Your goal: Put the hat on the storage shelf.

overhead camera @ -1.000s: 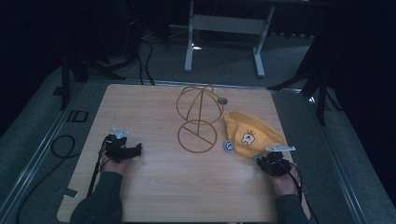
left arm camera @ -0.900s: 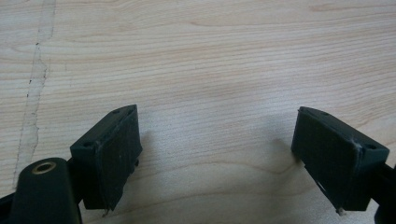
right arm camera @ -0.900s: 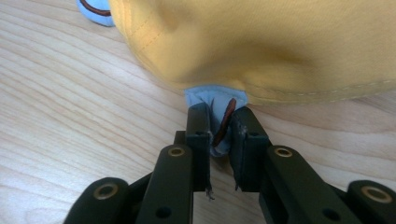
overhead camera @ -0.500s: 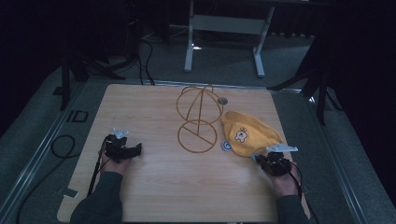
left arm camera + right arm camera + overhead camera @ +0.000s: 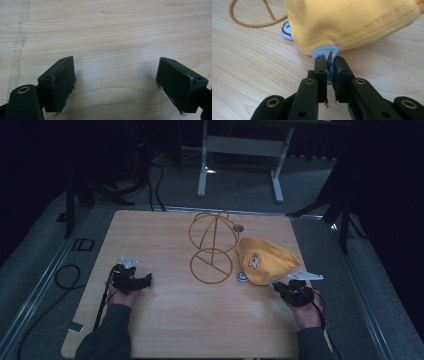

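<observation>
So far, from the high view, your right gripper (image 5: pixel 278 287) has hold of the yellow cap (image 5: pixel 265 260) at its near edge; the cap lies on the bench (image 5: pixel 165 325) beside the wire stand (image 5: pixel 212 247), not yet on it. Your left gripper (image 5: pixel 145 280) rests apart on bare wood. Dark floor, cables and a grey frame surround you. Left gripper view: jaws wide, nothing between. Right gripper view: jaws clamped on the cap's pale blue tab (image 5: pixel 324 53).

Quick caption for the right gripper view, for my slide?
Right tongs shut on the pale blue tab at the yellow hat's edge, over the wooden table.
</observation>
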### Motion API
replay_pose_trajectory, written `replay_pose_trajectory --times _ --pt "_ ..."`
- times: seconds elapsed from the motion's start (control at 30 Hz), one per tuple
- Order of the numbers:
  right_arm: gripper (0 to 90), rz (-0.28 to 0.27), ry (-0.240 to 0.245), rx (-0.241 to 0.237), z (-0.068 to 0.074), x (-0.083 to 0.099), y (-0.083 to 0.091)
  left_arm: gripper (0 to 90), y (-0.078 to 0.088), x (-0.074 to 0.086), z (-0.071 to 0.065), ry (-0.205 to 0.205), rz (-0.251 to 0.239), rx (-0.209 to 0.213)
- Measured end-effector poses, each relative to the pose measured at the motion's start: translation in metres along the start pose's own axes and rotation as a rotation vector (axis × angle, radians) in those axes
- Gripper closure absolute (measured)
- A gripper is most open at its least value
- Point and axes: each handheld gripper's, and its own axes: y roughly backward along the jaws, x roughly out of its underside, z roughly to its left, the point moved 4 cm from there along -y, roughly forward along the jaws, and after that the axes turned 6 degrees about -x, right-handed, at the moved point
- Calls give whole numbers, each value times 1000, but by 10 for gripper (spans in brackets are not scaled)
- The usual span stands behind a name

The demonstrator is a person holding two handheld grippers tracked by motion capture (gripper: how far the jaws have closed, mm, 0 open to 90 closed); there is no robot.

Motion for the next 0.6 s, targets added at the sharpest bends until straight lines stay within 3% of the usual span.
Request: replay_pose_trajectory --times 0.6 --pt "829 -85 61 -36 15 -30 24 159 0 0 0 0 0 0"
